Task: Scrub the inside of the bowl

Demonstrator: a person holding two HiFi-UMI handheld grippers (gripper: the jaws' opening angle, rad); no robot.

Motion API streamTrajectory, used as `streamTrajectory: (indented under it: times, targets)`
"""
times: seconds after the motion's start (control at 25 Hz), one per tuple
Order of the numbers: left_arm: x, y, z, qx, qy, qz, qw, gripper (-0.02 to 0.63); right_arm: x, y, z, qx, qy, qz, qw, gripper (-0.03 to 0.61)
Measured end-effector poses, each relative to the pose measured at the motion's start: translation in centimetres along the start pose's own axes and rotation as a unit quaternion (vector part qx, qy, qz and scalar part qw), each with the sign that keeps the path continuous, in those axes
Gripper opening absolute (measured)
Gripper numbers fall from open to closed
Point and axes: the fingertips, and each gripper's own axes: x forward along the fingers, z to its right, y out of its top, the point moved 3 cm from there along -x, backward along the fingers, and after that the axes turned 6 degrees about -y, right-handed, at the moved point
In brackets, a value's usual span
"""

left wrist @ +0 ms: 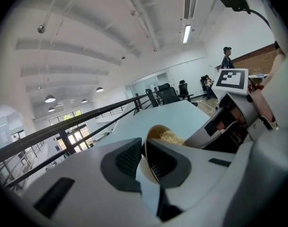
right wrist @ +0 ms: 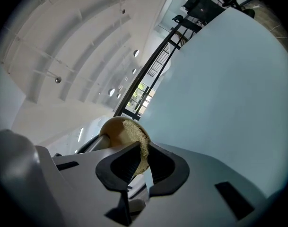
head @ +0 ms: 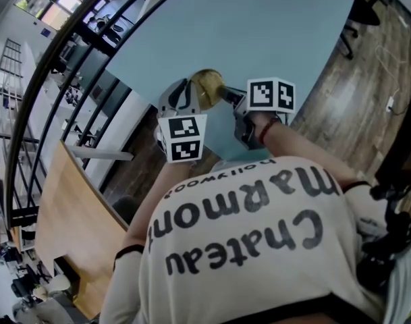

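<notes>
The biggest thing is the light blue table (head: 259,32). It fills most of the head view. The person (head: 245,248) stands at the near edge of the table and leans over it.

Next come the two tools. The left gripper (head: 190,94) is over the near edge of the table. Its two jaws are pinched on the wall of the bowl (head: 206,85), one jaw inside and one outside. So it holds the bowl up by its rim. We think the bowl is held above the table and is not resting on it. The right gripper (head: 227,97) is over the near edge of the table too, just beside the left one. Its jaws are squeezed on a rough, yellow scrubber (right wrist: 136,137).

The bowl is small, round and tan. The scrubber is the smallest thing. In the left gripper view the scrubber (left wrist: 172,137) sits inside the bowl (left wrist: 152,132), against its wall.

We think the scrubbing is going on now, since the scrubber is already inside. We see no water and no soap. We cannot tell how clean the inside is, because most of it is hidden. The rest of the inside may be left to rub.
</notes>
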Motion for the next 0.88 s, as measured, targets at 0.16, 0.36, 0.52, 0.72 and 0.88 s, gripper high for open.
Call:
streamTrajectory:
  times: [0.16,0.36,0.52,0.72,0.88]
  targets:
    - [-0.1,0.3,0.1,0.003,-0.002,0.006,1.0,0.028,-0.1,-0.2,0.4,0.032,-0.001,0.0,0.999,0.063]
    - [0.5,-0.8,0.2,0.005,-0.004,-0.013,0.9999,0.028,-0.2,-0.4,-0.1,0.015,0.001,-0.006,1.0,0.063]
    - [1.1,-1.6,0.6,0.005,-0.014,-0.026,0.9996,0.025,-0.3,-0.1,-1.2,-0.044,0.01,-0.005,0.999,0.063]
    - [1.5,-1.7,1.0,0.013,-0.025,-0.031,0.9991,0.025,-0.3,-0.4,-2.8,-0.104,0.027,-0.016,0.994,0.063]
    - [1.2,-1.9,0.9,0.013,-0.032,-0.032,0.9989,0.02,-0.2,-1.8,-4.8,-0.159,0.057,-0.054,0.984,0.061]
